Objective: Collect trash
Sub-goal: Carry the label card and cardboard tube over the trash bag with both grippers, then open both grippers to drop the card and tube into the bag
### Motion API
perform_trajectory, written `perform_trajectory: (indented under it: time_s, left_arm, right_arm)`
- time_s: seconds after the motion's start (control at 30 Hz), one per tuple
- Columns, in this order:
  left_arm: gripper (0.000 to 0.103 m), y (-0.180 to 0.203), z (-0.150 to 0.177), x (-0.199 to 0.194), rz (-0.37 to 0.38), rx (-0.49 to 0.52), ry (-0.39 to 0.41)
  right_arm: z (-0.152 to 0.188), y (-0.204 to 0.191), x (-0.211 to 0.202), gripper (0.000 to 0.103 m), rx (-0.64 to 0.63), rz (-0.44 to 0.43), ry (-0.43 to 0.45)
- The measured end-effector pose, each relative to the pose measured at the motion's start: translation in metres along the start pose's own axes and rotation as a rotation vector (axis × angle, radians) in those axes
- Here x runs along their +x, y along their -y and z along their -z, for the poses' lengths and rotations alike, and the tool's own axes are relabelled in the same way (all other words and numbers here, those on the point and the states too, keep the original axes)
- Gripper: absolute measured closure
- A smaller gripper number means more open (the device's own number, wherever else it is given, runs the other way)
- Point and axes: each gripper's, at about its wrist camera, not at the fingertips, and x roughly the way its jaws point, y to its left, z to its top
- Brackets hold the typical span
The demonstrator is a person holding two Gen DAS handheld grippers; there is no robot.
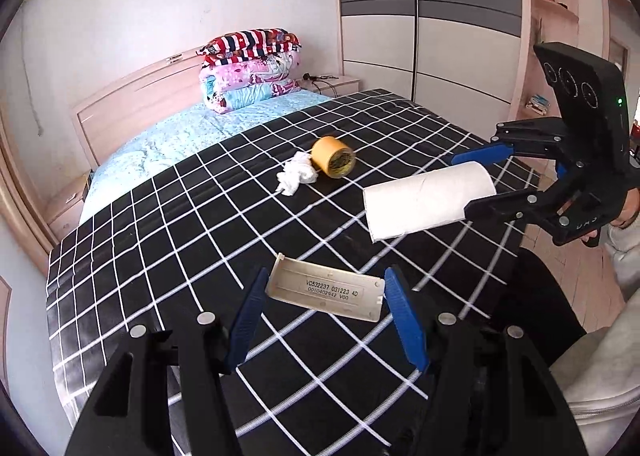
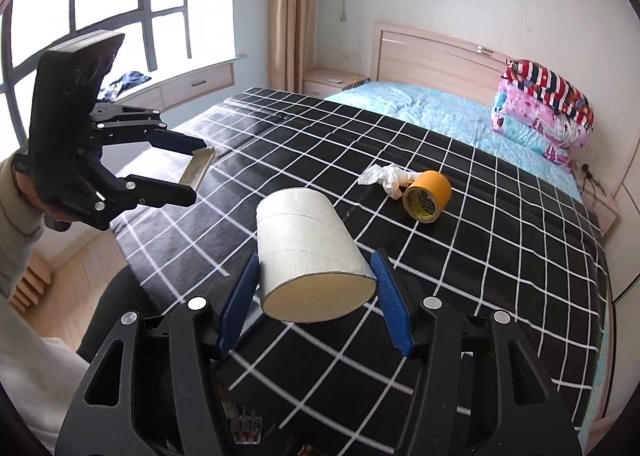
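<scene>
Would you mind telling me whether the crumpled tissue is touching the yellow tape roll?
Touching: in the left wrist view the crumpled tissue presses against the yellow tape roll with no gap showing between them.

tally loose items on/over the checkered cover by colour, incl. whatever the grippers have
White: 2 — paper tube between the right gripper fingers, crumpled tissue on the checkered cover
Yellow: 1 — tape roll
Beige: 1 — plastic cover plate between the left gripper fingers
Total: 4
</scene>
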Motion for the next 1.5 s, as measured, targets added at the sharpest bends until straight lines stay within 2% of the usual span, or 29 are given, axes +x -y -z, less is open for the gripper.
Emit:
perform_trajectory:
  time_s: [0.53,0.6,0.83,1.13,1.5]
  left_arm:
    - [0.045,0.048,0.042,-0.030,0.051,-0.045,0.024]
    - [0.045,0.056,0.050,-0.029,0.079,-0.062,0.009]
    - [0.045,0.081,0.072,-0.022,0.139,-0.063,-0.034]
    - [0.045,0.097,0.094,0.002,0.205,-0.079,-0.113]
    - [0.045,0.097,0.124,0.036,0.231,-0.122,-0.219]
  right_arm:
    - [0.038,-0.033,-0.045,0.046,-0.027,-0.066,-0.043]
    - [0.044,-0.035,-0.046,0.046,-0.015,-0.116,-0.057]
    - [0.065,-0.042,-0.051,0.046,0.001,-0.180,-0.092]
    - [0.096,-0.048,-0.045,0.046,0.019,-0.207,-0.171]
    - [0.128,-0.062,-0.019,0.046,0.033,-0.244,-0.274]
